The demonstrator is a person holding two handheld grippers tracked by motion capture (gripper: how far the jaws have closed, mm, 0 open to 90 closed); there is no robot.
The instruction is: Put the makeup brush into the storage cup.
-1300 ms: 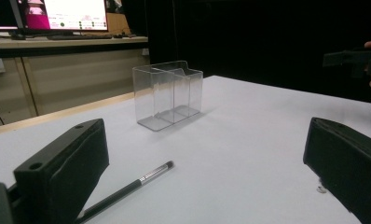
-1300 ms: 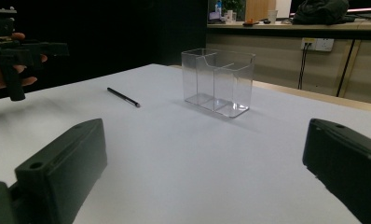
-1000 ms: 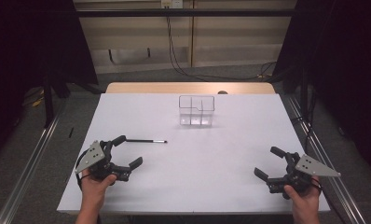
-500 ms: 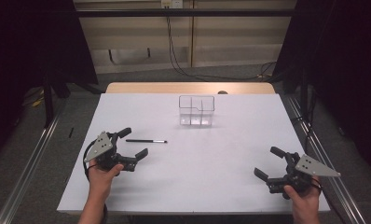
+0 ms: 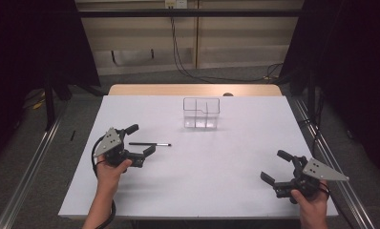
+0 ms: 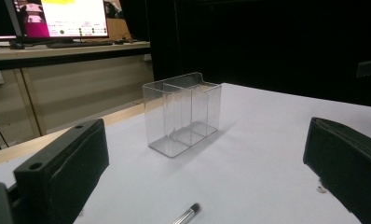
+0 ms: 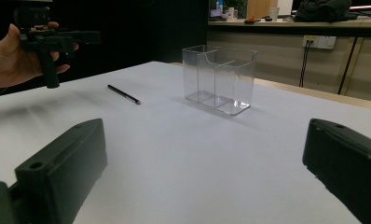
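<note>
Risk: the thin pen [image 5: 149,143], left of centre on the surface [image 5: 226,191], may roll away if the left tool [image 5: 141,140], jaws released, closes off-centre.

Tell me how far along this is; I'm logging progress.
Nothing looks done: the clear organizer stands empty and the pen lies on the white table. In hand: the open left tongs straddle the pen's end. The grasp is left; the right tongs wait open.
</note>
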